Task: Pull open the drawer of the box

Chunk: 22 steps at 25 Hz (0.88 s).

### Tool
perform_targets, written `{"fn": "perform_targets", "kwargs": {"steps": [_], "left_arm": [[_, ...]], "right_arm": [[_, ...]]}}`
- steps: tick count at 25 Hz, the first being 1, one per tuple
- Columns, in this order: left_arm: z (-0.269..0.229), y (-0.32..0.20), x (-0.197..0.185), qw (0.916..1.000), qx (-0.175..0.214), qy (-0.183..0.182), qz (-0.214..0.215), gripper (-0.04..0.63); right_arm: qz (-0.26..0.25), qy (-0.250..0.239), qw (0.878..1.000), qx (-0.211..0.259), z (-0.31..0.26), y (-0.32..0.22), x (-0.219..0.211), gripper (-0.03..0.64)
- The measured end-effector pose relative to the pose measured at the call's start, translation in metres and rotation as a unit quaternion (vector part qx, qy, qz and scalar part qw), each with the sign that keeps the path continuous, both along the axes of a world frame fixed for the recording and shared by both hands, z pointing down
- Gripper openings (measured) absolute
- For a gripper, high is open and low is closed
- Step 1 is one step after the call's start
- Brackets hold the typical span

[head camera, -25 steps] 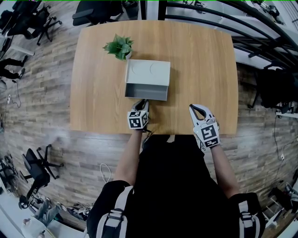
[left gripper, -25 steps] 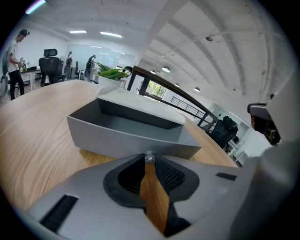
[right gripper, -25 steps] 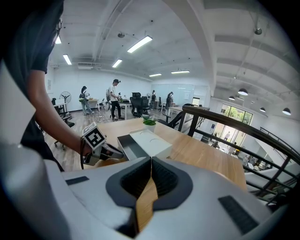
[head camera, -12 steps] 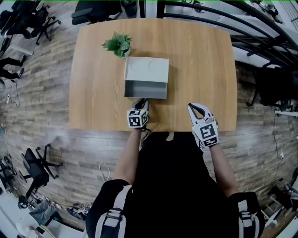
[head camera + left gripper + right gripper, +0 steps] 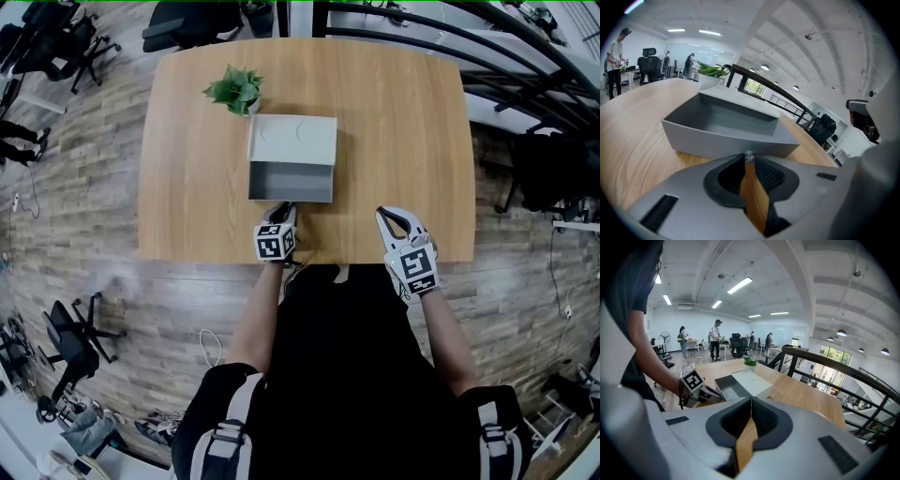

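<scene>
Grey drawer x1, tools x2

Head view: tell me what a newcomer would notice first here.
The grey box in the middle of the wooden table stands out, with its drawer pulled out toward the person and looking empty. The left gripper is closed on the drawer's small knob, while the right gripper is shut and empty by the table's near edge. A small green plant stands at the box's far left corner.

Open-plan office: swivel chairs, plank floor, ppl standing in bkgd, ceiling strip lights.
</scene>
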State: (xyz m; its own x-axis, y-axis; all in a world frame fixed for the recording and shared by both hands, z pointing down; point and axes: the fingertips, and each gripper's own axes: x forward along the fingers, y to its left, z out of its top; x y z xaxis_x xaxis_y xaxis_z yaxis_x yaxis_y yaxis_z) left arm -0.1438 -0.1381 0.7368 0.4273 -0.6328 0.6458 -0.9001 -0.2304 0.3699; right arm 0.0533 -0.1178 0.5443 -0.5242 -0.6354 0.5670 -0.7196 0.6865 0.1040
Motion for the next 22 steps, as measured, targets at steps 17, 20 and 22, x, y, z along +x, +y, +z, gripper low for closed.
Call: {"fn": "perform_targets", "kwargs": {"steps": [17, 20, 22], "left_arm": [[0.001, 0.012, -0.005, 0.9999, -0.003, -0.015, -0.004, 0.084], [0.003, 0.011, -0.005, 0.9995, -0.005, -0.03, 0.005, 0.084], [0.003, 0.011, -0.005, 0.9993, -0.007, -0.036, 0.011, 0.084]], "right_arm": [[-0.004, -0.006, 1.0, 0.005, -0.001, 0.008, -0.002, 0.025], [-0.004, -0.005, 1.0, 0.007, -0.003, 0.01, 0.0, 0.025], [-0.002, -0.005, 1.0, 0.006, -0.003, 0.012, 0.001, 0.025]]}}
